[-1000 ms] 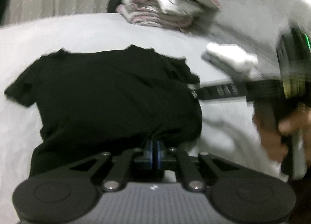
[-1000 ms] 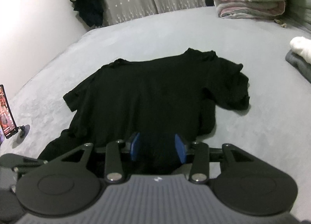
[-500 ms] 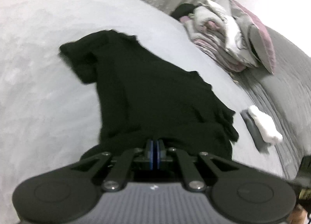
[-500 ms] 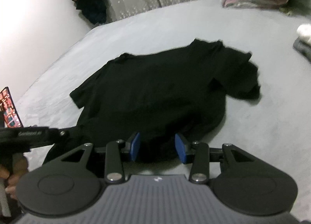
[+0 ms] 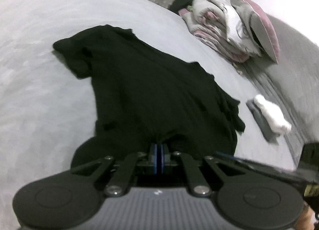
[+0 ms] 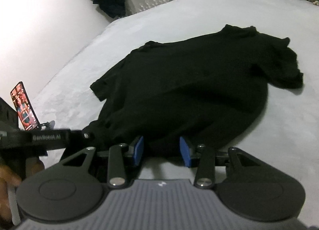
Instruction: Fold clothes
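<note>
Blue pads of the left gripper (image 5: 159, 151) are seen pressed together on the near hem of the shirt (image 5: 151, 90), with cloth bunched just in front of them. The right gripper (image 6: 161, 149) is spread, its pads either side of the same hem further along; fabric lies between them, but no pinch is made there yet. The shirt is laid out on the grey bed (image 5: 39, 50), collar at the far end, one sleeve stretched out to the left and the other crumpled at the right edge. The near part is lifted and rumpled rather than flat.

Beyond the shirt, a stack of bedding (image 5: 225, 36) is seen at the head of the bed, and a small folded pile (image 5: 267, 116) lies well apart to the right. A phone (image 6: 24, 106) is propped on a stand at the left side of the bed.

The step in hand is judged to be the taking of the bottom hem at two points, with only one point secured. Next, the right gripper would need to be closed on the hem, so that the edge can be raised evenly and carried toward the collar. The crumpled sleeve may have to be smoothed first, or a lopsided fold could result.
</note>
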Demonstrator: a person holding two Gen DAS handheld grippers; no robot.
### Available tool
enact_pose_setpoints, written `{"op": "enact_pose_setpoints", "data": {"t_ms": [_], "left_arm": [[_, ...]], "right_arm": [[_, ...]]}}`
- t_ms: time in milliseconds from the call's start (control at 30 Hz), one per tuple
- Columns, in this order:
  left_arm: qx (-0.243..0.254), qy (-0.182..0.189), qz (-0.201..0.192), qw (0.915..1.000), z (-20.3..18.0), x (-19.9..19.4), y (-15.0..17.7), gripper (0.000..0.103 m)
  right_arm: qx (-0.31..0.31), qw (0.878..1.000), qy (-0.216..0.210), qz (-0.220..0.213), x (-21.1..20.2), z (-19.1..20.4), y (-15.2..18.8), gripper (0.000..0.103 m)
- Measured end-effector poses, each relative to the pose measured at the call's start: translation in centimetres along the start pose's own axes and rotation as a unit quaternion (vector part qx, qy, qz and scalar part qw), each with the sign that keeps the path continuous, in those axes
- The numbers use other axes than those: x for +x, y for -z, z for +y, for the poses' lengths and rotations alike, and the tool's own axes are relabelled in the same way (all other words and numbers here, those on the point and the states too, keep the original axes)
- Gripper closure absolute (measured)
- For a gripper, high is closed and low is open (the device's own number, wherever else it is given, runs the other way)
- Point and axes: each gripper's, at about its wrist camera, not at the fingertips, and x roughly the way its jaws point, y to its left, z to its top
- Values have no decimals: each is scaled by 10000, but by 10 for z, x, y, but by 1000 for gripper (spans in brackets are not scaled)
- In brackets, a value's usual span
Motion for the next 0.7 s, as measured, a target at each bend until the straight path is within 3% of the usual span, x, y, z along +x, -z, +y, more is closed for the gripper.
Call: {"op": "enact_pose_setpoints", "data": {"t_ms": [33, 100, 167, 267, 400, 700], "left_arm": [[87, 8, 22, 10000, -2, 0, 1, 99], [193, 34, 49, 9998, -6, 1, 3, 99], [293, 9, 28, 9996, -9, -1, 4, 98], [378, 17, -6, 9993, -11, -7, 5, 89], [466, 28, -130, 9988, -11, -21, 6, 70], [554, -184, -381, 9976, 0, -53, 10, 54]], "right_arm": [[-72, 10000, 47, -13, 3, 1, 1, 62], [-247, 9994, 233, -11, 8, 3, 3, 93], [-325, 9988, 361, -31, 10, 3, 4, 99], [-341, 9985, 423, -112, 2, 3, 1, 99], [-420, 9973, 467, -370, -20, 5, -5, 99], [-192, 9944, 560, -878, -72, -12, -16, 100]]}}
